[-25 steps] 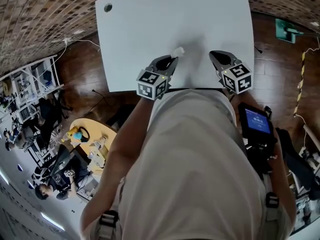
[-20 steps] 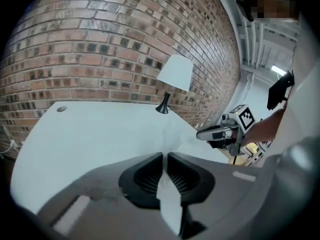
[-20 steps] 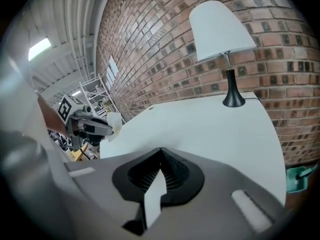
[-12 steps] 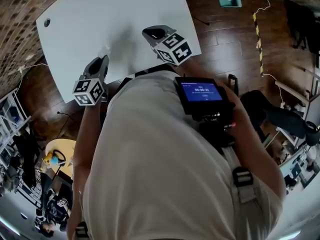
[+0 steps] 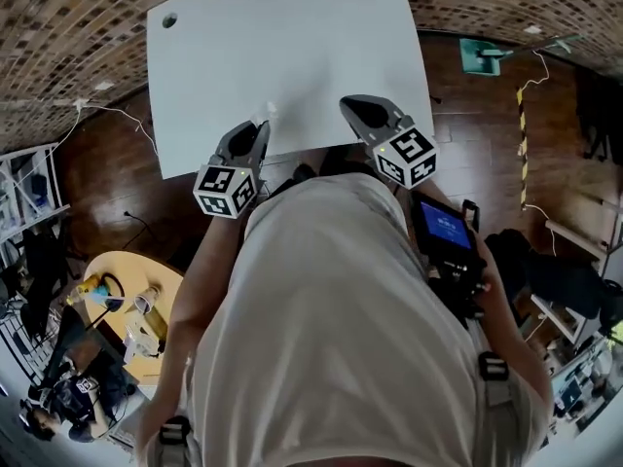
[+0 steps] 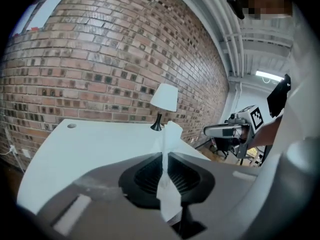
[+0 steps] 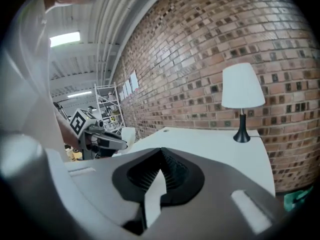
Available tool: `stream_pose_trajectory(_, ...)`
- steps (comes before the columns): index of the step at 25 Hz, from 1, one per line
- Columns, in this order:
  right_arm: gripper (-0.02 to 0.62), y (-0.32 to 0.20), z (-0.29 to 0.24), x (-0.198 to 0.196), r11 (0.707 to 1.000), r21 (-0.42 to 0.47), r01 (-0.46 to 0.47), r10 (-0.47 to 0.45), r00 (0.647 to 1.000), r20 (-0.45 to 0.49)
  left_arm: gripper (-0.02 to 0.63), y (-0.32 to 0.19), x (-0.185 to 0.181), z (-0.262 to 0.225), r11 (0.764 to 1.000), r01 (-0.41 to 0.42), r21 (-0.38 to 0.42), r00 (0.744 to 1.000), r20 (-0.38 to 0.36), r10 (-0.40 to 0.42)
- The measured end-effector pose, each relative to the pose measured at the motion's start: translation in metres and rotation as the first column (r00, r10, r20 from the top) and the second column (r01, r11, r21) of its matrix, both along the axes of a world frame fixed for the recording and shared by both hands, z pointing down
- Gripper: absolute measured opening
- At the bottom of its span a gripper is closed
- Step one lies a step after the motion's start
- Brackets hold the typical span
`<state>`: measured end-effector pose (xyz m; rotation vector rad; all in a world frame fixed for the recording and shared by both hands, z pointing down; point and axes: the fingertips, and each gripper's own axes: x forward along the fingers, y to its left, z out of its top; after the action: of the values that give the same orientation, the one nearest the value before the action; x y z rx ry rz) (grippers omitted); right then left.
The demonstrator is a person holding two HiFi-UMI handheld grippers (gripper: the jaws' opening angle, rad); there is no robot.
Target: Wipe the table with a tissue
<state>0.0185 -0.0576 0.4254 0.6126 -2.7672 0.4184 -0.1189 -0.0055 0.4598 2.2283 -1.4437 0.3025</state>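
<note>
Change over the last second: both grippers now sit closer to the near edge of the worktop (image 5: 282, 47) than before, and the head view has swung so the worktop lies further left in it. The tissue has stayed in the left jaws.

Left gripper (image 5: 261, 128): jaws closed on the tissue (image 6: 168, 140). The pads pinch it at the middle. A crumpled end stands up past the tips and a flat strip hangs down behind them. The tissue is held over the near part of the worktop, left of centre. I cannot tell whether it touches the surface.

Right gripper (image 5: 348, 103): jaws together at the tips. A pale sliver shows low between the pads; what it is cannot be made out. This gripper is to the right of the left one, also over the near edge, and the two are apart.

Worktop: white, with a small round hole (image 5: 169, 20) near the far left corner. A white-shaded lamp (image 7: 242, 86) on a dark stem stands at the far right, against the brick wall (image 6: 100, 59).
</note>
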Motion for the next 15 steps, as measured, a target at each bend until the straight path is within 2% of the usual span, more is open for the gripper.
stream_pose_trajectory(3,0.006,0.008,-0.024,-0.003,0.999,0.039,-0.021,0.019,0.999,0.034,0.040,0.006,-0.004,-0.022,0.996,-0.003,0.086,1.000,-0.005,0.004)
stream_pose_trajectory(7,0.006,0.022,-0.029,0.001,0.997,0.024,-0.079,0.078,0.996,0.052,0.040,0.019,0.001,-0.040,0.988,-0.034,0.151,0.999,-0.009,0.036)
stream_pose_trajectory(15,0.006,0.064,-0.012,-0.002,0.994,-0.018,-0.111,0.111,0.994,0.004,0.040,0.050,0.013,-0.020,0.991,-0.077,0.107,0.995,-0.059,0.084)
